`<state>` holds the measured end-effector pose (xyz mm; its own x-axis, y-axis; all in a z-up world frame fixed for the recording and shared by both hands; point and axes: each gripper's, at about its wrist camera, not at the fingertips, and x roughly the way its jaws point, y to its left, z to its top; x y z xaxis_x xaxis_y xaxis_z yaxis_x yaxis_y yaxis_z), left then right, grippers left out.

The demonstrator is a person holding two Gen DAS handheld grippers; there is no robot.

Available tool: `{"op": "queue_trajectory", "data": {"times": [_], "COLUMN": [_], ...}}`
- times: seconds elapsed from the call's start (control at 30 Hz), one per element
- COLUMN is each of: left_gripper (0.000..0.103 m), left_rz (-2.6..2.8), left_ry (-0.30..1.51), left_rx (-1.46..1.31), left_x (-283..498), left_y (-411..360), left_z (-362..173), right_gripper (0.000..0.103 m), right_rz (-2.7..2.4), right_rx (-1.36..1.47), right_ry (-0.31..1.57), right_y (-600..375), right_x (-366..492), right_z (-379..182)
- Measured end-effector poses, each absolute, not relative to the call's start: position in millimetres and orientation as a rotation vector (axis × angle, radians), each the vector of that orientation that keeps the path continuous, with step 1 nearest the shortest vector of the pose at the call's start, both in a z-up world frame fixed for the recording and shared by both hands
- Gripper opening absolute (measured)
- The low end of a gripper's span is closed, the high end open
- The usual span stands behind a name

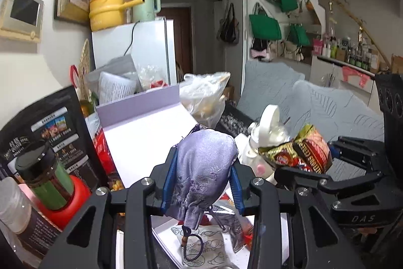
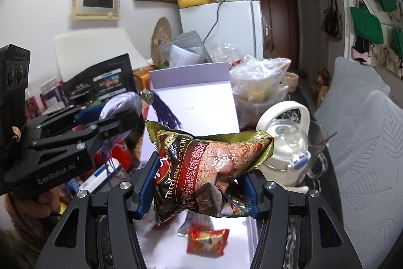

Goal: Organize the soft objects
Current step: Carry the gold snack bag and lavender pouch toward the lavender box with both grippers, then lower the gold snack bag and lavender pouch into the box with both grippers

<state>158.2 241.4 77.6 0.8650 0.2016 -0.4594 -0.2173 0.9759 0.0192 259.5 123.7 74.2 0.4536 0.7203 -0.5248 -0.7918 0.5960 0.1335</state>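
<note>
Pouch (image 1: 204,168) of lilac satin is clamped between the blue pads of the left gripper (image 1: 202,183); the jaws are drawn almost fully together, so that the soft cloth bulges above and below the pinch; its long axis is seen to run roughly upright, rounded end up and away from the camera, gathered neck and dark cord (image 1: 191,247) hanging down toward the white box (image 1: 141,140) beneath; the grip at the middle is judged to keep the limp cloth from folding over. Just beside it, on the right, a gold and red snack bag (image 2: 214,165) is held by the right gripper (image 2: 199,190); the jaws stand partly open, closed on the puffed packet across its lower half; its long axis is tilted, one crimped end raised toward the upper right, the other low at the left; the wider spacing is judged to suit the air-filled packet. Both items are carried clear above the tabletop (image 2: 293,228), over the open box; a small red sachet (image 2: 207,241) is left lying on the box floor; a white jug (image 2: 284,140) stands near, to the right; a grey cushion (image 2: 365,143) lies beyond.
</note>
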Motion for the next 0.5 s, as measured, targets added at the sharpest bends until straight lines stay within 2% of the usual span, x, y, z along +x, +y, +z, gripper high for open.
{"op": "queue_trajectory", "data": {"times": [0.5], "left_gripper": [0.037], "left_rz": [0.198], "left_ry": [0.654], "left_rx": [-0.072], "left_x": [195], "left_y": [251], "left_z": [32], "right_gripper": [0.058], "right_rz": [0.961], "right_rx": [-0.203], "right_ry": [0.731], "right_y": [147], "right_x": [281], "right_z": [27]}}
